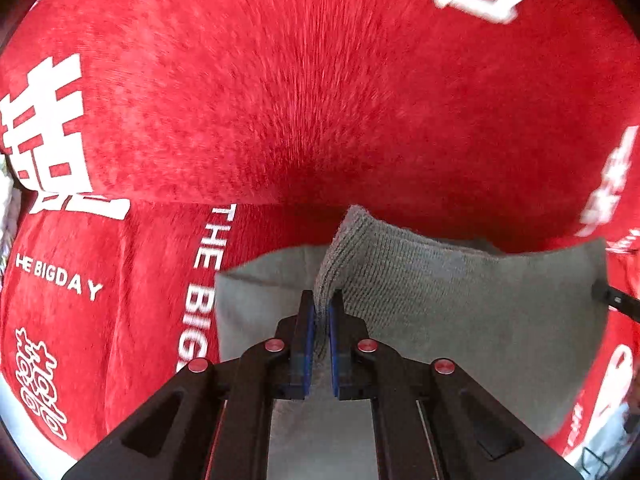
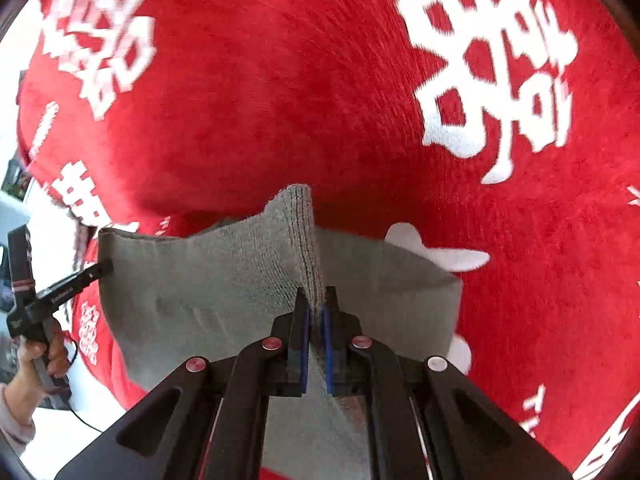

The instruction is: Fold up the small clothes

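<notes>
Both grippers are clamping a soft grey knit garment above the red cloth.

The left gripper [image 1: 322, 312] and right gripper [image 2: 316, 308] are each pinching a bunched edge of the garment [image 1: 460, 320]; light and limp, it is sagging between them, its long axis running gripper to gripper over the red cloth [image 1: 320, 100].
</notes>
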`<control>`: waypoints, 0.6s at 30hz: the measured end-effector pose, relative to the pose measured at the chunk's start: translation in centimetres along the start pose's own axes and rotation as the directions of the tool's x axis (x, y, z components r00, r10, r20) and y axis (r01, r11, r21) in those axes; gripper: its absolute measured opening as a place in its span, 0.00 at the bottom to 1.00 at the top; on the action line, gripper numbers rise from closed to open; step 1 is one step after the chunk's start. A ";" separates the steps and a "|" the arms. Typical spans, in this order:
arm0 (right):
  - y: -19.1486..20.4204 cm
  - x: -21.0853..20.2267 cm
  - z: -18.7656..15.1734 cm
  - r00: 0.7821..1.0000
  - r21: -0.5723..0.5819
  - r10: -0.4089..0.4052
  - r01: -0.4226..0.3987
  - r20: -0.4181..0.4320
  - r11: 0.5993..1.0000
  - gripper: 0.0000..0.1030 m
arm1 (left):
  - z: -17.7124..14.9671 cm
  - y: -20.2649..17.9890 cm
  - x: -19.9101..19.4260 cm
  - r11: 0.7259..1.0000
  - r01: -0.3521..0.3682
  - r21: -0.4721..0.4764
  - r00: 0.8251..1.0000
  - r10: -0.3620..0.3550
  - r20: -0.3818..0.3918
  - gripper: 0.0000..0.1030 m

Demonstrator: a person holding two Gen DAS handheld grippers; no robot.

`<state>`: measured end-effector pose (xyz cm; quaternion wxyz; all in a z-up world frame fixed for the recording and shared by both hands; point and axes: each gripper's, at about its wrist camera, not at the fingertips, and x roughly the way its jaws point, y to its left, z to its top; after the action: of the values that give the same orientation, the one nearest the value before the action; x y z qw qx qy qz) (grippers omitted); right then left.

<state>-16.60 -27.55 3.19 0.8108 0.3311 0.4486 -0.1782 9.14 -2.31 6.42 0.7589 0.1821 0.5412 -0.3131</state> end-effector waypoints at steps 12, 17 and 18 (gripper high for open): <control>-5.7 8.0 0.0 0.994 0.208 -0.025 0.047 -0.109 0.977 0.15 | -0.1 0.3 9.4 0.985 -0.172 -0.001 0.978 0.171 -0.122 0.30; -7.3 6.4 0.3 0.974 0.218 -0.192 0.214 -0.120 0.952 0.21 | 0.3 3.0 7.3 0.942 -0.334 -0.019 0.940 0.331 -0.086 0.71; -7.5 5.8 0.2 0.980 0.233 -0.164 0.187 -0.116 0.954 0.22 | 0.2 3.4 7.0 0.949 -0.315 -0.022 0.944 0.311 -0.107 0.71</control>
<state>-17.81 -33.02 -4.53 0.7229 0.3945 0.4894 -0.2870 13.06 -1.86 -0.30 0.7738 0.2666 0.5495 -0.1681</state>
